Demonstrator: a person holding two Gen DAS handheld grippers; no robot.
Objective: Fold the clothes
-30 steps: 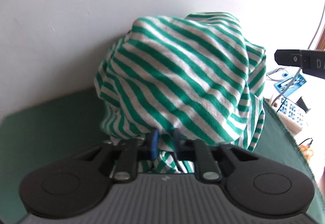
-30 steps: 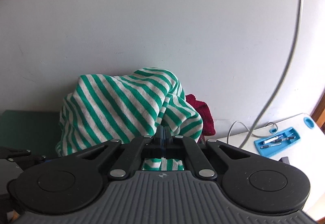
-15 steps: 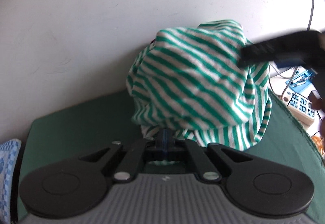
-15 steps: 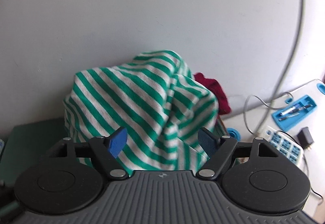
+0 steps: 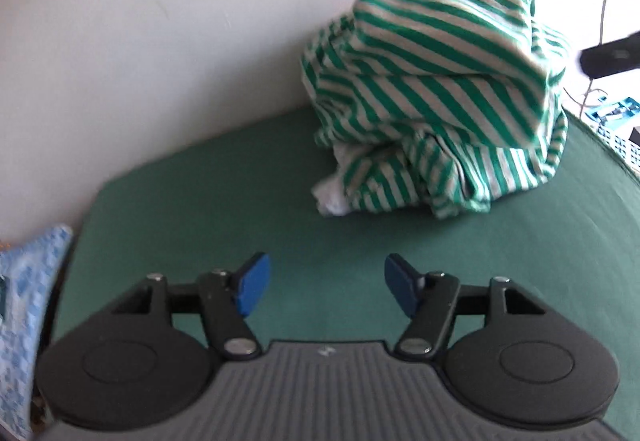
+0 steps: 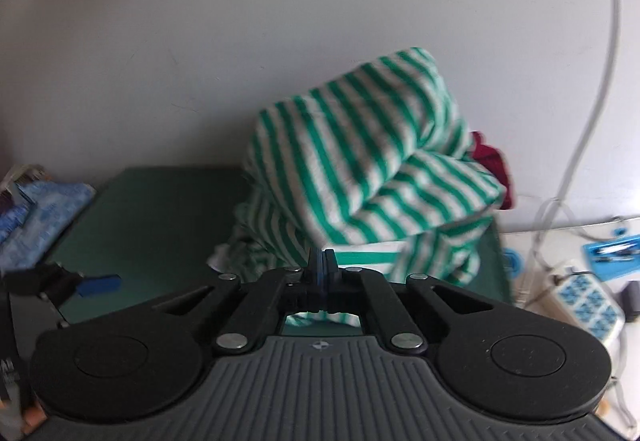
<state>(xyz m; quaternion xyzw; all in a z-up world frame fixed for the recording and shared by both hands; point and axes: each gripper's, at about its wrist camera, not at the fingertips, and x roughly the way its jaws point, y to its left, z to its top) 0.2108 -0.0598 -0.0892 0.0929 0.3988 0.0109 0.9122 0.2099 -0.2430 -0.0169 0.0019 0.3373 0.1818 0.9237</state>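
Note:
A green-and-white striped garment [image 5: 440, 81] lies in a crumpled heap on the dark green mat [image 5: 240, 201], against the white wall. My left gripper [image 5: 326, 289] hovers over bare mat, well short of the heap. Its jaws are opening and nothing is between the blue pads [image 5: 252, 287]. In the right wrist view the striped garment [image 6: 360, 177] is just beyond my right gripper [image 6: 320, 267], whose pads are pressed together. No fabric shows between them. The right gripper's dark blurred tip [image 5: 588, 61] appears at the heap's right side.
A dark red cloth [image 6: 494, 169] lies behind the heap. Right of the mat are a white power strip [image 6: 588, 301], a blue tray [image 6: 612, 249] and a white cable [image 6: 592, 113]. Blue patterned cloths [image 6: 44, 217] lie off the mat's left edge.
The left gripper let go of the striped garment, opened and drew back from the heap. The right gripper opened, released the fabric, then shut again and pulled away.

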